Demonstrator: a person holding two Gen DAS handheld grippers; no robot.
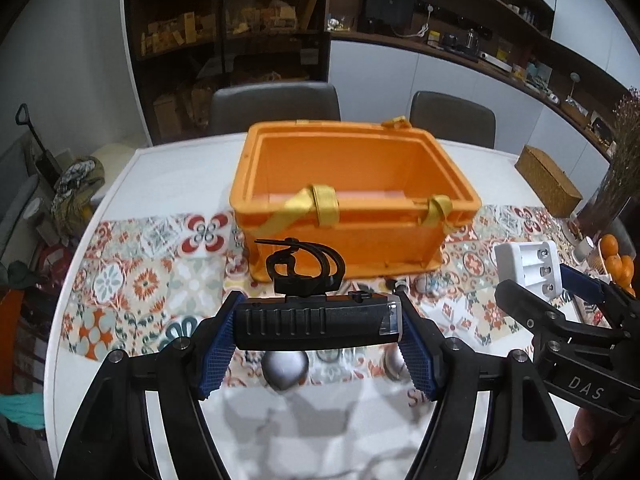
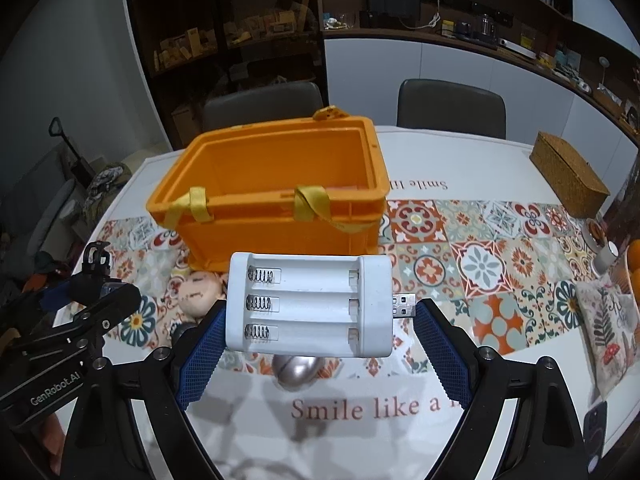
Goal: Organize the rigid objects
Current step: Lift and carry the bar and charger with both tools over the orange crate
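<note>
- L gripper (image 1: 316, 332): jaws pinching a black ribbed plastic bar-shaped device w/ clear end cap and a curled black strap mount on top (image 1: 316, 322). Blue pads press on its two short ends; device lies crosswise between jaws, off the table.
- R gripper (image 2: 320, 320): jaws set wide, holding a white plastic three-slot battery charger w/ coil springs and a USB plug (image 2: 308, 304). Left pad sits against the charger's end; right pad appears to bear on the USB plug tip (contact there hard to confirm).
- Handling, black device: judged rigid and light. Ribbed body should give grip, but the clear cap looks smooth, so could slip at that end. Strap loop is thin and flexible; don't grab there. A grip across the ribbed mid-body would prob. be safer than end-to-end.
- Handling, charger: stiff hollow shell, prob. very light. USB plug is the weak spot, since load on it may bend or snap it. Better hold = across the two long side walls.
- Open orange plastic crate w/ yellow fabric straps (image 1: 352, 216): ahead of and beyond both jaw tips, on patterned tile-print table runner (image 2: 480, 264). Interior mostly hidden from here; seems near empty.
- Below jaws: shiny metal spoon bowl (image 2: 298, 372) on white table (image 2: 460, 160), not touched.
- Judgement: both items lifted, drop into crate is likely next.
</note>
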